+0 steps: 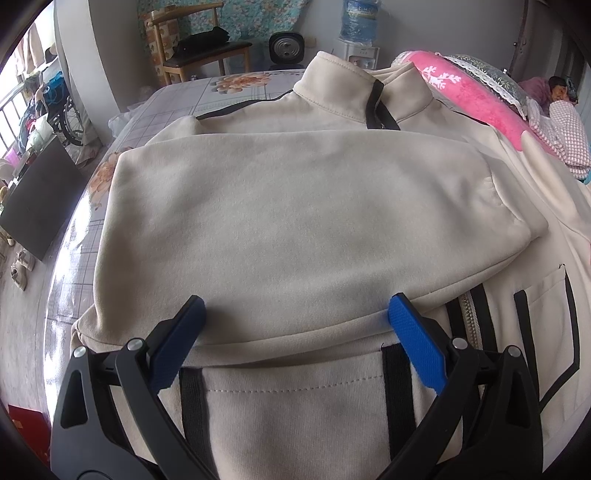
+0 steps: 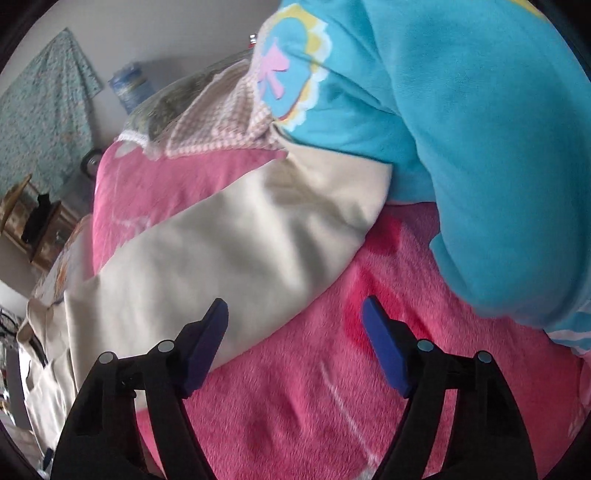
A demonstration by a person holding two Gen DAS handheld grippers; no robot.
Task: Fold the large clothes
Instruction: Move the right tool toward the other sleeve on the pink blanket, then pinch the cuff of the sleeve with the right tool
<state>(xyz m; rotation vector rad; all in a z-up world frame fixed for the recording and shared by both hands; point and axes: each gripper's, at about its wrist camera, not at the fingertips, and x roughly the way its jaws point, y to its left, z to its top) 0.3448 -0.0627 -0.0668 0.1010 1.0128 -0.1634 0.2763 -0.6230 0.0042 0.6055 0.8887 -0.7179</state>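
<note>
The cream jacket (image 1: pixel 295 221) lies on the bed (image 1: pixel 177 99), one sleeve (image 1: pixel 314 206) already folded across its chest; the other sleeve (image 2: pixel 229 243) trails over a fuzzy pink blanket (image 2: pixel 295 387), not yet folded. The left gripper (image 1: pixel 295 317) hangs with jaws spread and empty above soft fleece with black trim; the right gripper (image 2: pixel 294 317) hovers likewise, parted and empty.

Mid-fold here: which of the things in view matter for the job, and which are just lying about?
Job: jacket; its unfolded sleeve; left claw; right claw.
Lying about: pink blanket; blue garment; chair; water bottle; fan.
</note>
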